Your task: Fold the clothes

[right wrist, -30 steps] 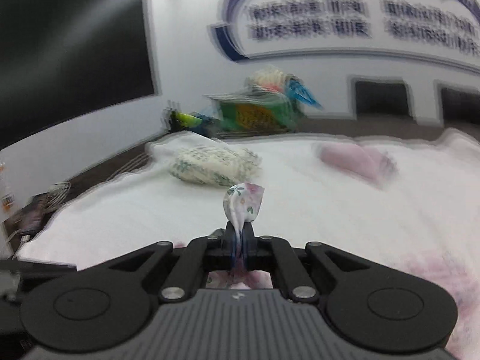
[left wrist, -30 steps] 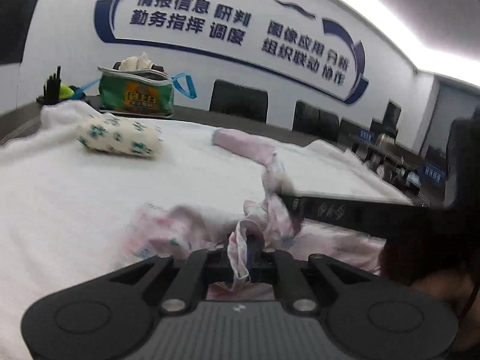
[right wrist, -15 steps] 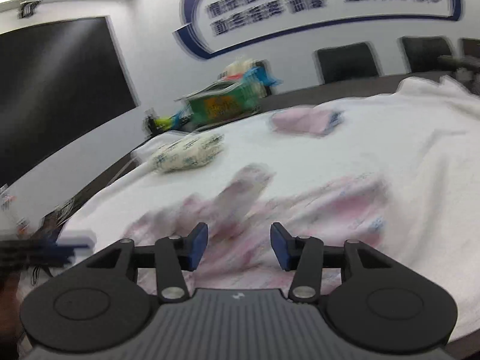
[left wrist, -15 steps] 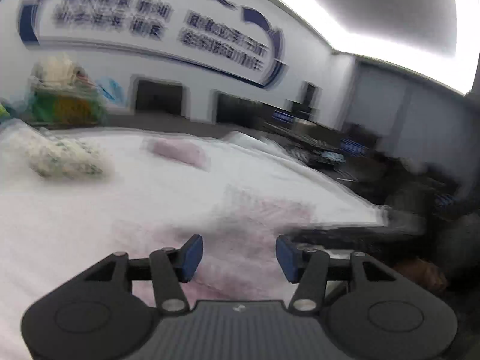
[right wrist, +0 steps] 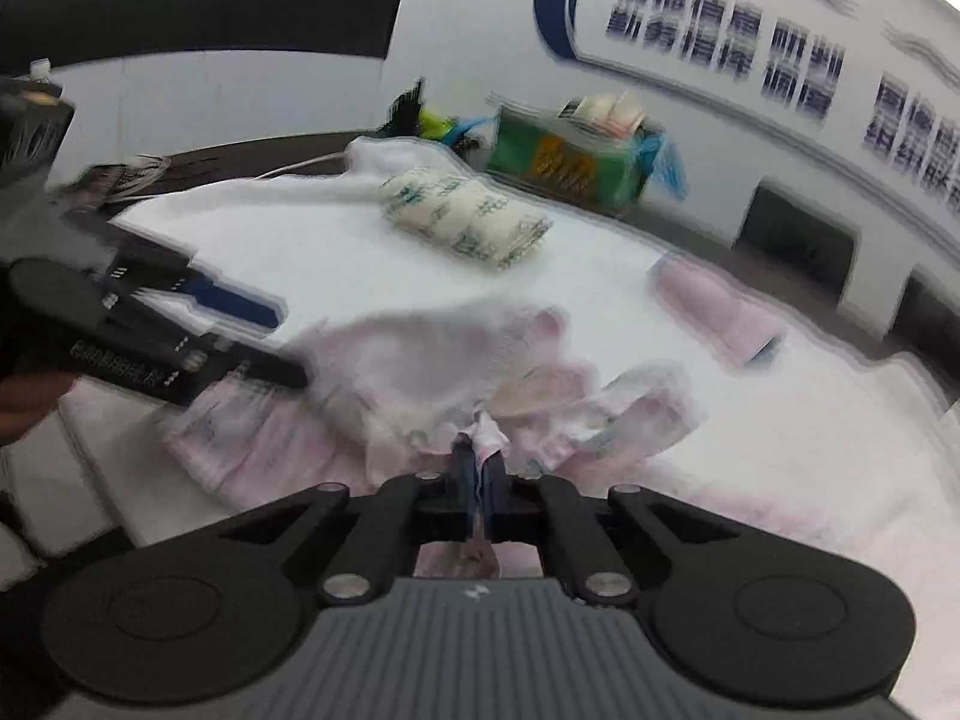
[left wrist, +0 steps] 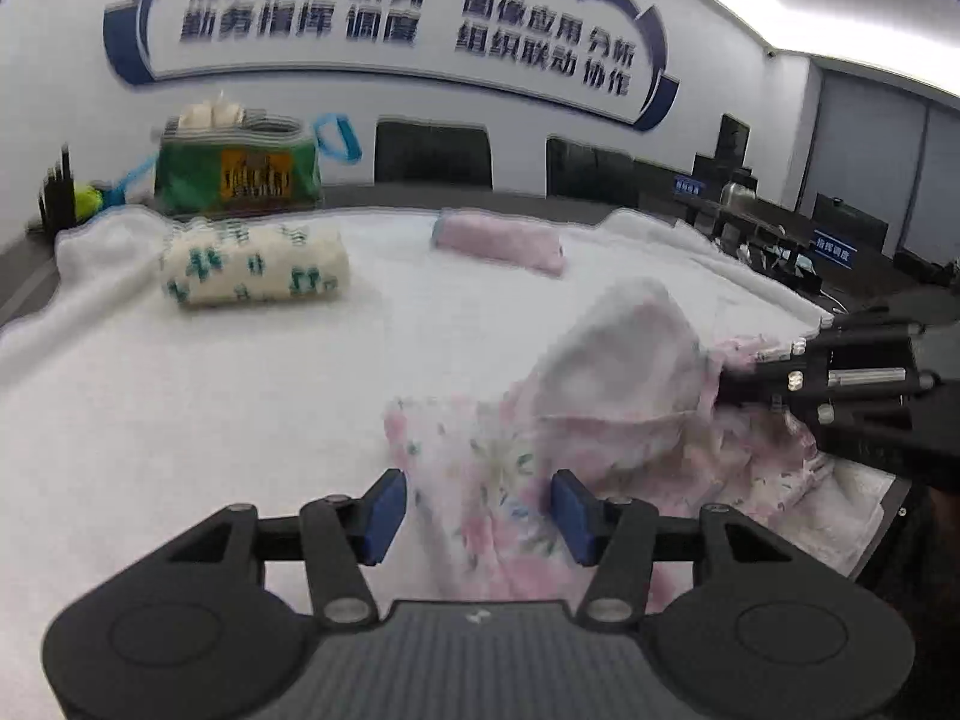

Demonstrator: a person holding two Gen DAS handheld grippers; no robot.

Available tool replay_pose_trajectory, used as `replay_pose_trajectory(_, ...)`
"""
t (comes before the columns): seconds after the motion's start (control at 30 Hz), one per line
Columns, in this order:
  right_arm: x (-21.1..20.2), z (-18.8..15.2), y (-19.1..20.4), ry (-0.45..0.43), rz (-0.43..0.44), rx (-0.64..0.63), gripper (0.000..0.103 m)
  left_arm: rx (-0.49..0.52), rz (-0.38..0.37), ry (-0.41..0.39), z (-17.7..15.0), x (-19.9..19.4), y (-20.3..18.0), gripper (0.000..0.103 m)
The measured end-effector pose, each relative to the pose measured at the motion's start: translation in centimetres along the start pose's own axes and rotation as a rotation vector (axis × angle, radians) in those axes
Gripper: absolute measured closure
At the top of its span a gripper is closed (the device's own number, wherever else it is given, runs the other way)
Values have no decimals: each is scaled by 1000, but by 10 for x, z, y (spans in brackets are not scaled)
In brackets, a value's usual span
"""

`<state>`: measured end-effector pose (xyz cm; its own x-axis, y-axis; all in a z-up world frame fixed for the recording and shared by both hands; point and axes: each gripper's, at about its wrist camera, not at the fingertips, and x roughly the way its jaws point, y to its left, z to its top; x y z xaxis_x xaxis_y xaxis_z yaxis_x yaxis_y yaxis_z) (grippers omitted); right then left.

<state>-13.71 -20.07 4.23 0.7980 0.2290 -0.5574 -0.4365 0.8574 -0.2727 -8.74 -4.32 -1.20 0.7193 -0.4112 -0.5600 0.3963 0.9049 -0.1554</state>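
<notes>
Two garments lie folded at far end of bench [left wrist: 180,432], green-print roll [left wrist: 255,267] & pink one [left wrist: 501,243]; floral garment [left wrist: 540,456] w/ folding left, crumpled near edge, right gripper [right wrist: 478,468] jaws pinching its edge, left gripper [left wrist: 477,507] jaws spread, empty.

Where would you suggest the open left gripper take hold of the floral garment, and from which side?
Probably the flat near-left edge of the floral garment, lying between the left gripper's open jaws: come straight forward and low. The right gripper already pinches the raised, bunched far side.
</notes>
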Motion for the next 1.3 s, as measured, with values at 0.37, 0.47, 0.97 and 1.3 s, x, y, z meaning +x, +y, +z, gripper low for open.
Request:
replay_pose_trajectory(0.37, -51, -39, -64, 4, -200, 391, 47, 273, 78, -20, 91, -38, 27, 48)
replay_pose_trajectory(0.47, -78, -62, -92, -12, -154, 665, 46, 466, -68, 71, 113, 13, -8, 42)
replay_pose_trajectory(0.97, -16, -123, -96, -41, -81, 1191, 88, 558, -596, 320, 106, 168, -89, 96)
replay_pose_trajectory(1.3, 7, -4, -68, -191, -169, 539, 101, 397, -411, 49, 127, 100, -35, 103)
